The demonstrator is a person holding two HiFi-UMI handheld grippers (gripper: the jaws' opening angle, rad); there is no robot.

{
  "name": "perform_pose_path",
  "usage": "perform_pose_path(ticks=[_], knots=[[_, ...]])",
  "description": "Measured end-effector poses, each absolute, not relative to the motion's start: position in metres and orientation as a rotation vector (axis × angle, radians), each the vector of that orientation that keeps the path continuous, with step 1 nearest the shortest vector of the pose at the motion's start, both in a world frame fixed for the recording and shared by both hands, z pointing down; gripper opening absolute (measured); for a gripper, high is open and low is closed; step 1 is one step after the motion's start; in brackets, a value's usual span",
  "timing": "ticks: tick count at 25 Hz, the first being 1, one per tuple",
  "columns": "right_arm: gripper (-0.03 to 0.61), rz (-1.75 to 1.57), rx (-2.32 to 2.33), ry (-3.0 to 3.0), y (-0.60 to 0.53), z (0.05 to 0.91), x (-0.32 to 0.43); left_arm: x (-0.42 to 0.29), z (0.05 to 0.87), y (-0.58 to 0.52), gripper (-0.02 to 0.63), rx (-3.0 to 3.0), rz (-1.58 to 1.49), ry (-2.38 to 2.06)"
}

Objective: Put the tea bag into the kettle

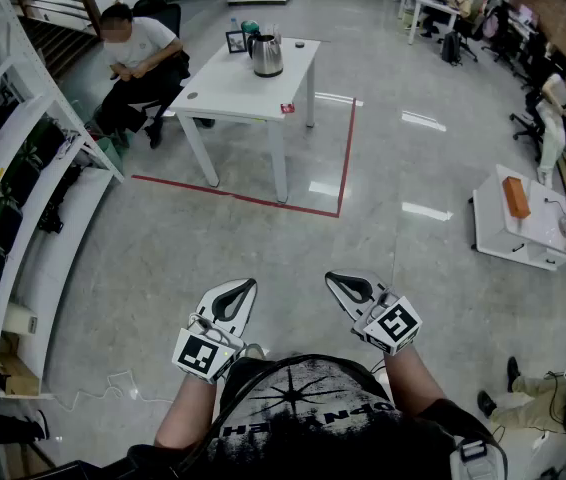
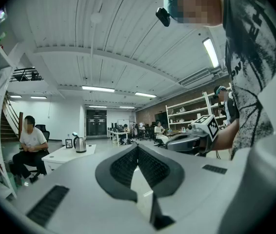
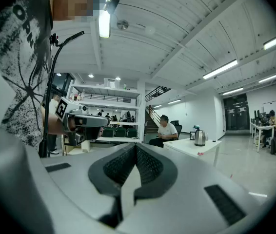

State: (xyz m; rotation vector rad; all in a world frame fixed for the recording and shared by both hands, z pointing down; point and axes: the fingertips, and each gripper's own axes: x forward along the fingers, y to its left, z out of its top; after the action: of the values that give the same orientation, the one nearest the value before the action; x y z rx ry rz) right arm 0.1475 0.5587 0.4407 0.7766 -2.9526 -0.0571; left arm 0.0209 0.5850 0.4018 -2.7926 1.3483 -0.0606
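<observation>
A steel kettle (image 1: 267, 56) stands on a white table (image 1: 225, 93) far across the room; it also shows small in the left gripper view (image 2: 80, 144) and the right gripper view (image 3: 200, 138). A small red item, perhaps the tea bag (image 1: 286, 108), lies near the table's front right corner (image 3: 200, 153). Both grippers are held level in front of the person's chest, far from the table. My left gripper (image 1: 249, 285) is shut with nothing between its jaws (image 2: 138, 148). My right gripper (image 1: 331, 277) is likewise shut and empty (image 3: 135, 147).
A person (image 1: 138, 53) sits at the table's left end, beside a picture frame (image 1: 235, 41). White shelving (image 1: 23, 218) lines the left side. Red floor tape (image 1: 263, 203) outlines the table area. A low white platform (image 1: 523, 223) with an orange box stands right; people work at desks beyond.
</observation>
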Motion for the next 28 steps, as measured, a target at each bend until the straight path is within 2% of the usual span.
perform_pose_path(ticks=[12,28], knots=[[0.009,0.016,0.754,-2.985,0.560,0.441,0.138,0.009,0.411,0.586,0.008,-2.777,-0.070,1.345],[0.011,-0.055,0.723,-2.985,0.579,0.441,0.139,0.011,0.409,0.602,0.008,-2.762,-0.068,1.377]])
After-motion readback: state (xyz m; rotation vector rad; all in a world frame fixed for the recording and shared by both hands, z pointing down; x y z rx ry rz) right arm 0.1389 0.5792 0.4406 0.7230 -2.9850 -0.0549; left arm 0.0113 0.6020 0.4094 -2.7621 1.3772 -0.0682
